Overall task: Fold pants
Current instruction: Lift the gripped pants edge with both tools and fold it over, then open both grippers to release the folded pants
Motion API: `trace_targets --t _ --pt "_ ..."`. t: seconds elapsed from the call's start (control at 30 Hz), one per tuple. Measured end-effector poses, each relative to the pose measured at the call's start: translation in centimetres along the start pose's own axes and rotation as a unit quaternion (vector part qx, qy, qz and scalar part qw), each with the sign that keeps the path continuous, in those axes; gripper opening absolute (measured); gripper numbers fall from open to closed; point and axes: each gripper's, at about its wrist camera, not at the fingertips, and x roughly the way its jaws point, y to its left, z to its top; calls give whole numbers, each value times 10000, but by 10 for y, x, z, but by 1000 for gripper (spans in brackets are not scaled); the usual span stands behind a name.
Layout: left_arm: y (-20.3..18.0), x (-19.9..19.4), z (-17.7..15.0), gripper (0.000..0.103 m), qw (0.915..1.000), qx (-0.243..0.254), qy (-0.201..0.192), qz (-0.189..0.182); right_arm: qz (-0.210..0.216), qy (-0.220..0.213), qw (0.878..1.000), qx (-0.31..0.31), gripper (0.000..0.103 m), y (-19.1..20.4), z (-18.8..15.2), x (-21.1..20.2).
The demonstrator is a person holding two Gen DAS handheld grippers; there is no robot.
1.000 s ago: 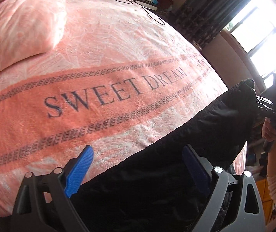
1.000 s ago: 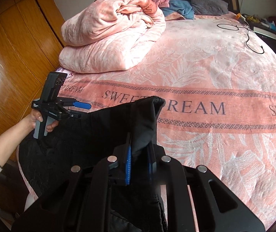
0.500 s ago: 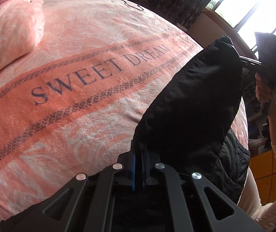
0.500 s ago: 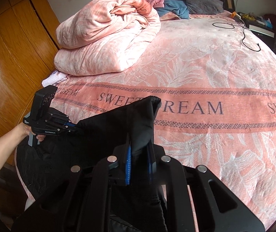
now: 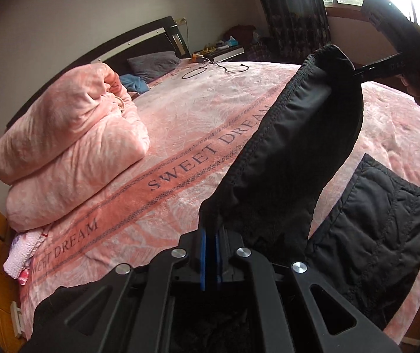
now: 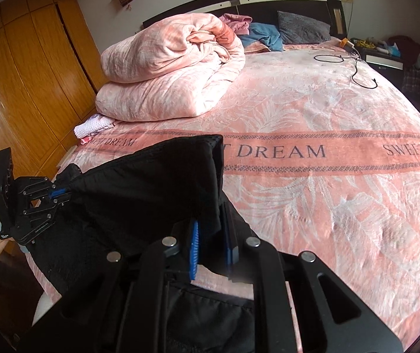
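You held the black pants [image 5: 295, 135] stretched between both grippers above the bed.

Your left gripper [image 5: 211, 236] was clamped tight on one edge of the pants, and your right gripper [image 6: 211, 235] was pinched narrow on the other edge. The cloth hung taut between them over the pink blanket [image 6: 312, 111] with its "SWEET DREAM" band, with the lower part draped on the bed [image 5: 392, 135]. A folded pink quilt [image 6: 168, 67] lay near the headboard.
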Motion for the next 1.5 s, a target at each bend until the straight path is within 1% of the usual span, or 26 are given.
trace_targets --t 0.07,0.13,0.2,0.33,0.4,0.47,0.57,0.67,0.87,0.93,1.03,1.07,1.1,1.13,1.17,1.2,1.23,1.27,1.37,1.43,1.47,1.5 --pt "-22 -14 -16 4 9995 103 -46 281 14 49 10000 86 12 2 -27 -11" --pt "-37 -25 -30 5 9992 57 -43 392 -27 152 9997 172 12 4 -53 -19" --pt "-49 -36 -45 5 9992 -181 57 343 -28 277 9992 299 12 6 -77 -23" --pt "-72 -50 -74 5 9982 -451 266 284 -31 527 9975 468 11 12 -115 -25" --pt "-83 -58 -86 6 9964 -750 334 191 1 588 9967 557 11 13 -130 -29" --pt "-93 -62 -96 6 9946 -956 389 131 -53 630 9962 599 11 14 -142 -34" --pt "-118 -65 -104 6 9945 -939 417 228 -227 674 9952 669 11 15 -157 -41" --pt "-134 -61 -112 6 9910 -1222 539 125 -377 763 9932 790 11 9 -173 -45" --pt "-167 -53 -128 6 9907 -1133 758 -17 -618 979 9884 983 11 -3 -197 -43" --pt "-173 -47 -131 6 9902 -1104 853 -67 -639 1038 9870 1050 12 -6 -203 -40" --pt "-175 -45 -132 7 9881 -1235 889 -222 -712 1136 9849 1096 13 -10 -210 -36" --pt "-174 -45 -131 10 9877 -1255 902 -251 -732 1164 9843 1103 15 -10 -213 -37" --pt "-174 -46 -131 11 9876 -1247 912 -263 -757 1199 9837 1103 16 -10 -215 -37" --pt "-175 -47 -131 19 9876 -1222 935 -298 -797 1221 9831 1105 21 -11 -216 -38" --pt "-176 -49 -131 39 9875 -1204 951 -361 -860 1239 9823 1111 33 -11 -217 -40" --pt "-177 -52 -131 60 9876 -1188 940 -415 -911 1267 9815 1110 42 -12 -219 -43" --pt "-177 -56 -132 67 9879 -1179 888 -464 -972 1290 9807 1101 61 -13 -222 -46" --pt "-178 -62 -133 70 9884 -1176 815 -518 -1067 1266 9801 1100 63 -13 -224 -50" --pt "-178 -74 -135 72 9889 -1140 773 -553 -1177 1304 9784 1091 62 -17 -232 -64" --pt "-175 -81 -137 72 9877 -1227 782 -568 -1209 1305 9771 1169 62 -19 -237 -77" --pt "-171 -84 -136 72 9867 -1303 773 -583 -1191 1268 9771 1226 62 -19 -238 -83" --pt "-167 -87 -137 73 9856 -1390 765 -581 -1082 1187 9781 1321 62 -19 -239 -92"
